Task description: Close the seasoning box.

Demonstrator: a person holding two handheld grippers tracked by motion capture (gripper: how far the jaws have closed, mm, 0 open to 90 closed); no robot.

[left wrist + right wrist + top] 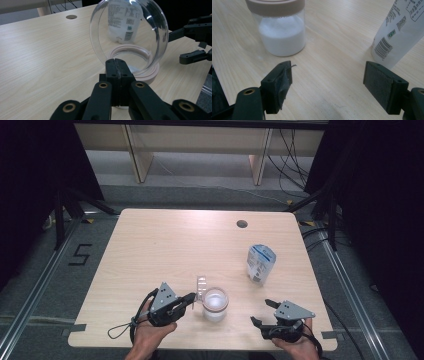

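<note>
So at that point I had the left gripper [191, 298] near the front edge of the desk [150, 250], a bit left of the middle, with its jaws pinched together on the clear flip lid [128, 32] of the jar [215, 304]. From the left gripper view the lid stood swung up, nearly upright, and the black pads [117, 68] met at its lower edge, right over the jar's pinkish rim [136, 75]. The jar itself sat on the desk close to the front edge, roughly in the middle, just to the right of that gripper, and it looked about half full of white powder [282, 33]. My right gripper [264, 312] was over by the front right corner of the desk, resting low, jaws wide apart and nothing between them; in the right gripper view I saw bare wood between the two pads [378, 86], and they weren't touching anything. A white pouch with blue print [260, 263] stood upright toward the right edge of the desk, farther back than the jar and well apart from it, with a barcode showing on its side. Back near the far edge there was a small round cable hole [242, 224] in the desk, right of centre.
</note>
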